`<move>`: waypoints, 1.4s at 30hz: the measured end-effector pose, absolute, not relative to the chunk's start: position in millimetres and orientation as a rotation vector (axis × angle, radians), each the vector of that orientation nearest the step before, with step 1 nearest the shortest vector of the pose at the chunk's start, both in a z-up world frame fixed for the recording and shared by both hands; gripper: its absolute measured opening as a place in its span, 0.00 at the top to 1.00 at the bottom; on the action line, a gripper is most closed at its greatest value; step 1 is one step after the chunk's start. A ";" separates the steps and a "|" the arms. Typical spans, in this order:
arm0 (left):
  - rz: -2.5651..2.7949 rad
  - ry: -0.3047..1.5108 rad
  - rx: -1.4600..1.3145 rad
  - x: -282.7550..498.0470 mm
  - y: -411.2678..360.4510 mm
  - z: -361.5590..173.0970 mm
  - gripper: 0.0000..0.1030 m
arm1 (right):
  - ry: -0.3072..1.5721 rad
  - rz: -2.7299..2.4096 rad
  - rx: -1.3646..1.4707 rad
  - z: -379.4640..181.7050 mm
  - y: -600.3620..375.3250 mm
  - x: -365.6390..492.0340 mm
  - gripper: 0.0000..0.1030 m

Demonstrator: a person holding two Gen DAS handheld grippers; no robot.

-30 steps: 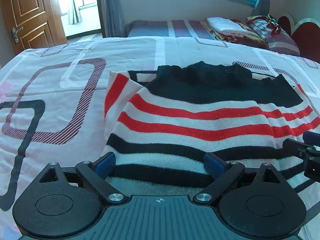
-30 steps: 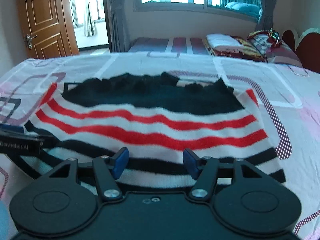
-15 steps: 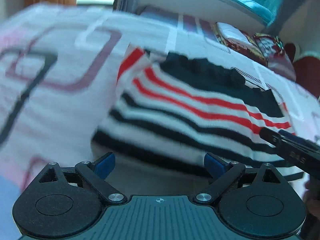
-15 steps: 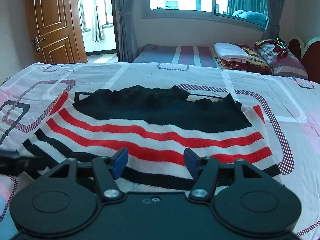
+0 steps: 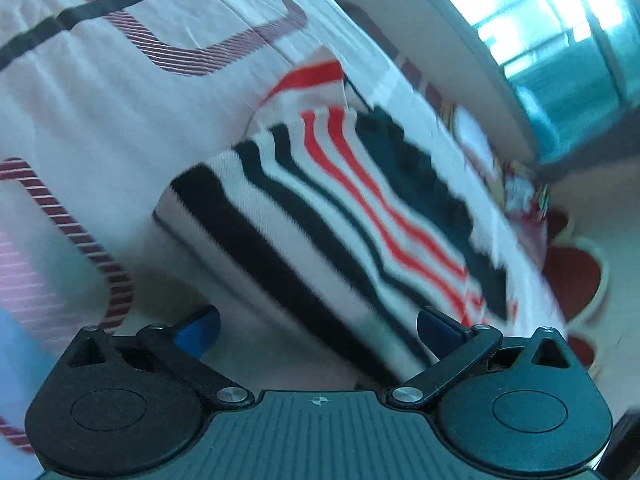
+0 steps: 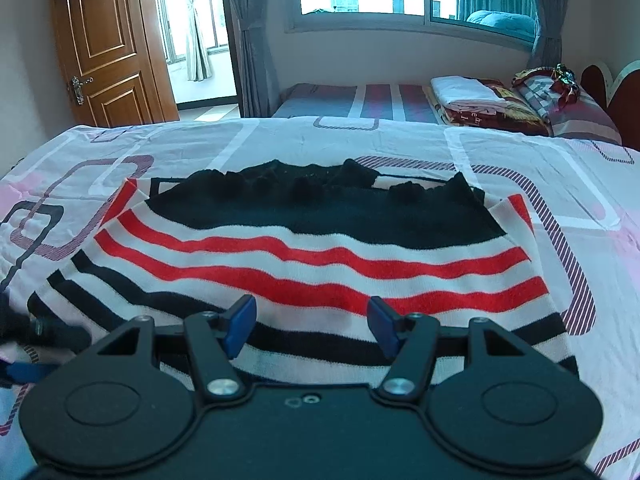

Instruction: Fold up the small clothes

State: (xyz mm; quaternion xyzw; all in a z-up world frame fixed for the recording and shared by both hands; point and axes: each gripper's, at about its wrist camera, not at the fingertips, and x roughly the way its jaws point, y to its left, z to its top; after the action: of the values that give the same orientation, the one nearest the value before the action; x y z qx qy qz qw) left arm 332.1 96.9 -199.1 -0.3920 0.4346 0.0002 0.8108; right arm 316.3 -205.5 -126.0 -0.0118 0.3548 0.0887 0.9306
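The right gripper (image 6: 308, 322) has its jaws wide apart and holds nothing; it hovers level over the near hem of the striped sweater (image 6: 312, 264), which lies at 12 o'clock from it on the bed sheet (image 6: 520, 152). The left gripper (image 5: 318, 330) is also spread wide and empty, rolled strongly to one side, so its view is tilted and blurred; there the sweater (image 5: 328, 216) runs toward 1 o'clock. I judge the folding as partly done: the sweater looks like a compact rectangle with the sides tucked in, and probably one more fold remains.
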 end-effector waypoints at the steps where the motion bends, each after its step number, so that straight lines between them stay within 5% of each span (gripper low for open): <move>1: 0.003 0.907 -0.852 336.0 96.9 -201.2 0.00 | 0.727 0.183 -0.026 -126.6 -205.9 316.2 0.41; 4: 0.012 0.850 -0.880 347.0 97.7 -205.1 0.01 | 0.732 0.183 -0.028 -129.0 -207.7 317.2 0.41; 6: 0.027 0.813 -0.886 351.8 96.3 -206.9 0.14 | 0.729 0.181 -0.029 -130.4 -209.0 318.9 0.41; 10: 0.072 0.800 -0.892 357.5 100.4 -213.2 0.59 | 0.713 0.164 -0.046 -130.4 -208.5 326.5 0.42; 17: 0.032 0.738 -0.759 354.7 92.2 -185.4 0.82 | 0.724 0.180 -0.129 -159.1 -188.7 332.9 0.45; 27: -0.401 0.561 -0.289 383.4 -25.3 -93.1 0.82 | 0.704 0.207 0.000 -141.0 -213.2 324.0 0.47; 37: -0.639 0.758 -0.029 393.1 -164.8 -130.7 0.79 | 0.714 0.004 0.131 -125.3 -331.1 274.4 0.47; 39: -0.632 0.765 -0.032 389.6 -163.5 -126.2 0.63 | 0.728 -0.002 0.146 -129.2 -343.1 265.3 0.47; 41: -0.636 0.762 -0.051 383.2 -162.7 -109.8 0.26 | 0.737 0.008 0.167 -129.3 -353.8 254.0 0.47; 42: -0.636 0.723 -0.054 375.4 -161.9 -98.1 0.22 | 0.738 0.017 0.188 -127.9 -359.3 249.1 0.47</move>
State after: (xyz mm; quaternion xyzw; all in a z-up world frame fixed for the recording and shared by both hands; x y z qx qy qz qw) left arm 375.4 -161.9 -98.1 -0.0259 0.3477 -0.3058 0.8860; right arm 249.1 -359.3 -127.9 0.0919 0.3603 0.0083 0.9283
